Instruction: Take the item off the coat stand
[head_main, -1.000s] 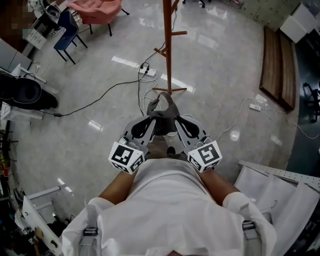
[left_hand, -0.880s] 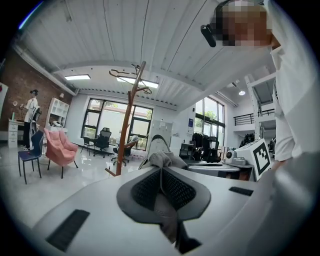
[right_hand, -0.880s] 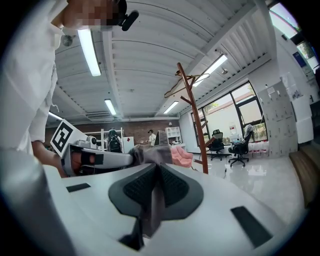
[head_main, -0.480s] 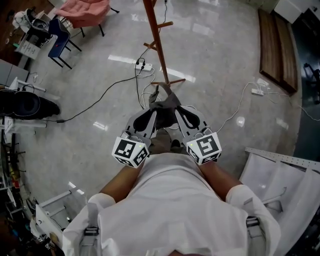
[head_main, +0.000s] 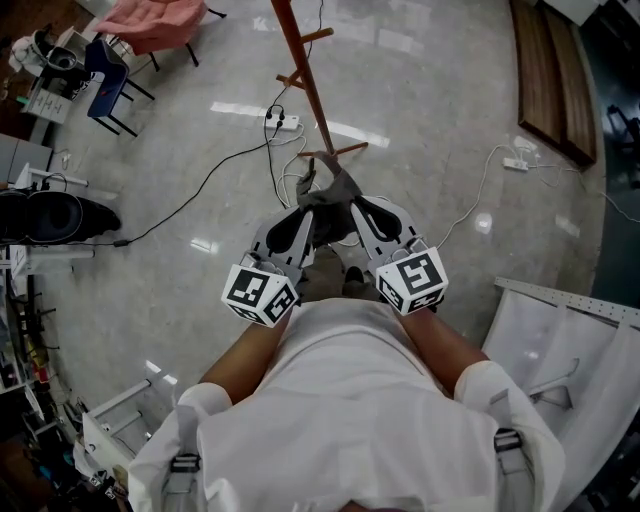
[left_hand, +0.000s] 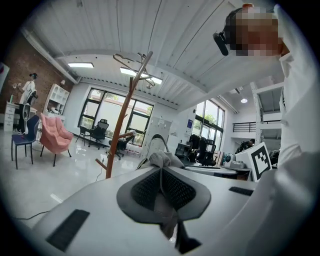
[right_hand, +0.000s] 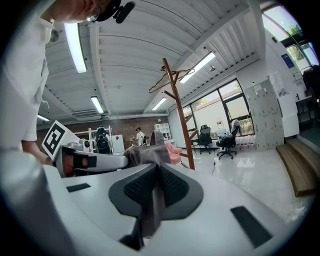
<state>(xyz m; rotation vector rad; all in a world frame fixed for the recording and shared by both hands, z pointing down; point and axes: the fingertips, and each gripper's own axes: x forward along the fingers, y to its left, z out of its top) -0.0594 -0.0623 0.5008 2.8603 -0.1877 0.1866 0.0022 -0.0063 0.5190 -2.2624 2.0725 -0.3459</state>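
Item (head_main: 330, 194): one grey cloth piece, held in front of the person's chest between the two grippers. It is bunched at the jaw tips, and a thin loop rises from its left side.

Grip state:
- Left gripper (head_main: 311, 214): jaws nearly closed, pads pinching a fold of the item. The left gripper view shows cloth running down through the slit between the pads.
- Right gripper (head_main: 353, 209): jaws nearly closed, pads pinching the opposite end of the item. The right gripper view shows a grey fold between the pads.

Key relation: the item's long axis runs left to right, from one jaw tip to the other, across the person's front. The stand (head_main: 304, 78) lies ahead, beyond the item. In both gripper views the stand's post stands well apart from the cloth, with open floor between. In the head view the item overlaps the stand's foot only by line of sight. Judged from this, the item is clear of the pegs. Neither gripper is nearer the item, since both hold it at equal reach. Any further move would draw it back from the stand with both grips kept.

Count:
- Items: one.
- Stands: one.
- Grippers: two, both on the item.
- Hanger (right_hand: 167, 76): one, on the stand's top.
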